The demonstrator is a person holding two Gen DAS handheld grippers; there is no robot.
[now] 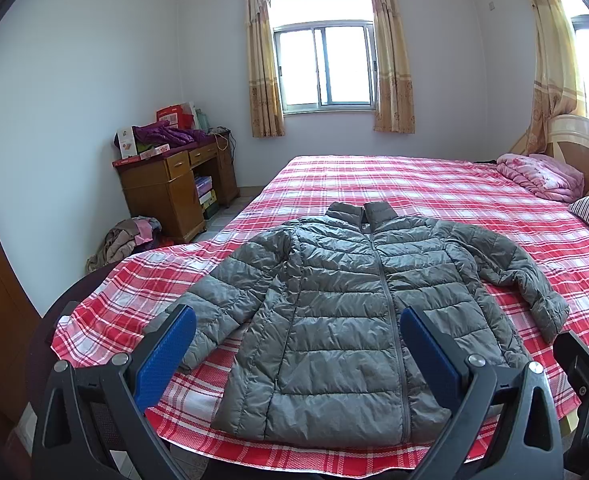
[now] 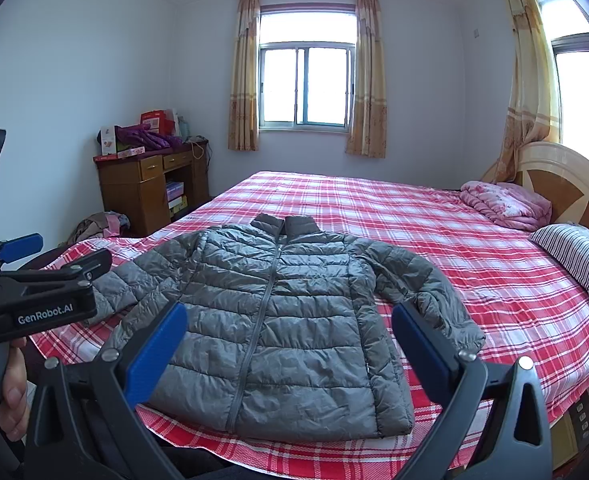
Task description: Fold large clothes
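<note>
A grey quilted puffer jacket (image 1: 346,320) lies flat and zipped on the red plaid bed (image 1: 434,188), collar away from me, both sleeves spread out. It also shows in the right wrist view (image 2: 278,320). My left gripper (image 1: 296,320) is open and empty, held above the jacket's near hem. My right gripper (image 2: 288,318) is open and empty, held above the hem too. The left gripper (image 2: 38,276) also shows at the left edge of the right wrist view, held in a hand.
A pink folded quilt (image 2: 506,204) and a striped pillow (image 2: 574,256) lie by the headboard at the right. A wooden desk (image 1: 174,188) piled with things stands at the back left, with a heap of clothes (image 1: 126,240) on the floor.
</note>
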